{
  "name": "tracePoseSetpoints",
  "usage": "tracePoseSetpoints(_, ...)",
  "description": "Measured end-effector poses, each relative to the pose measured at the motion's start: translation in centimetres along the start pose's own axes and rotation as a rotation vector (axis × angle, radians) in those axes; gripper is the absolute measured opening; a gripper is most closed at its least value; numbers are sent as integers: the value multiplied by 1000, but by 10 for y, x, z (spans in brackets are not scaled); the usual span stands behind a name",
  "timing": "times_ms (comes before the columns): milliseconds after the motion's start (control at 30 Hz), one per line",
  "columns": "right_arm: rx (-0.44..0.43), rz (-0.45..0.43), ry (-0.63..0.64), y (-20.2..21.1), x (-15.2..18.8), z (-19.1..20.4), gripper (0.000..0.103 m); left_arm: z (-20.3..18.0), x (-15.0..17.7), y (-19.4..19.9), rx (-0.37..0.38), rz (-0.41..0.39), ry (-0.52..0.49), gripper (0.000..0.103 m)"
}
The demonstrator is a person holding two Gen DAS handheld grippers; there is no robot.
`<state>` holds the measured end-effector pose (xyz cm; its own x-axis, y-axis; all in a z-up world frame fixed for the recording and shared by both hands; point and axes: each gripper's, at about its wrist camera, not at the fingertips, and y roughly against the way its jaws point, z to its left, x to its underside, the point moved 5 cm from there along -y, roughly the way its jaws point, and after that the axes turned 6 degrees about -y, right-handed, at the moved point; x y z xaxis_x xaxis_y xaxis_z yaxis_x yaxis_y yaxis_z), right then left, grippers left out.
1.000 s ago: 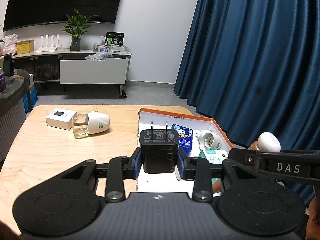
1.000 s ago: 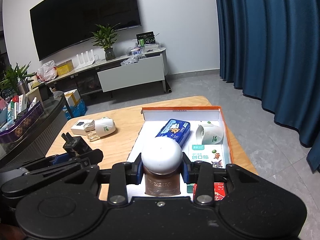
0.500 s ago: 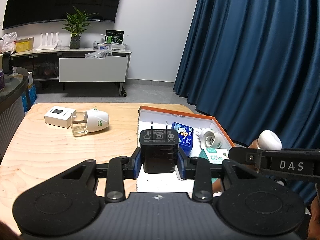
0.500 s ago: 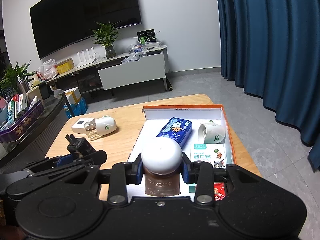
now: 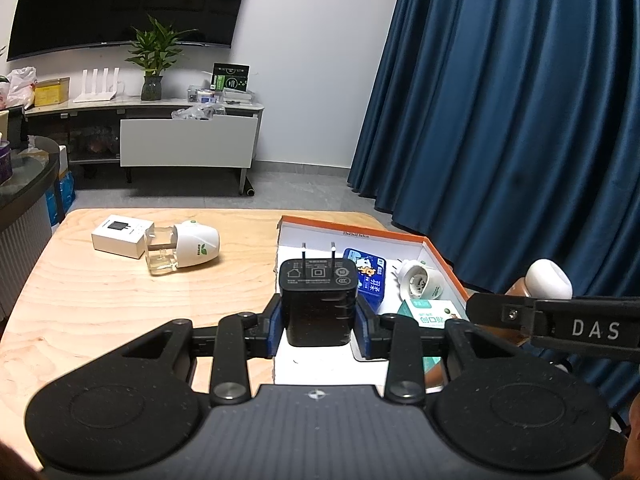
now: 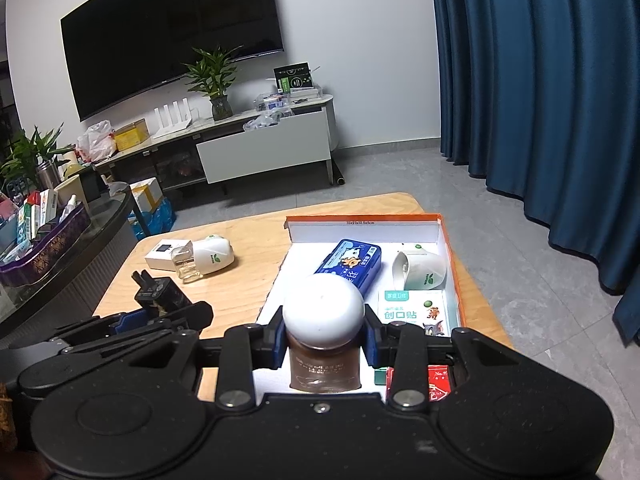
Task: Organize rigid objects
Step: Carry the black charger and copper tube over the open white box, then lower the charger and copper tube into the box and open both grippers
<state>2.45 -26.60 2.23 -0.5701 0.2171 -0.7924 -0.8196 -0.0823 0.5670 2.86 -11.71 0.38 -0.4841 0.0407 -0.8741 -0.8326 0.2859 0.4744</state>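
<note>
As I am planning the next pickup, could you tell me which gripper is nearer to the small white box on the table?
Left. The left gripper hangs on the small white box's side of the tray; the right gripper is over the tray, farther away.

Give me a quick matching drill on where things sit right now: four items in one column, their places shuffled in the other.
Items
1. black charger
2. brown bottle with white cap
3. blue tin
4. small white box

Places
A. on the bare table top, far left
B. lying inside the orange-rimmed box
C. clamped in the left gripper
D. clamped in the right gripper

Pairs: 1-C, 2-D, 3-B, 4-A
</note>
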Motion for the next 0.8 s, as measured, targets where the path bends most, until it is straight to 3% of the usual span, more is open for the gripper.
tracePoseSetpoints(367,-1,-1,-10,7,2,-3,45,1,3,-1,0,5,-1,36)
tracePoseSetpoints(800,8,65,16,5,4,-9,45,-5,5,-10,29,37,-12,36)
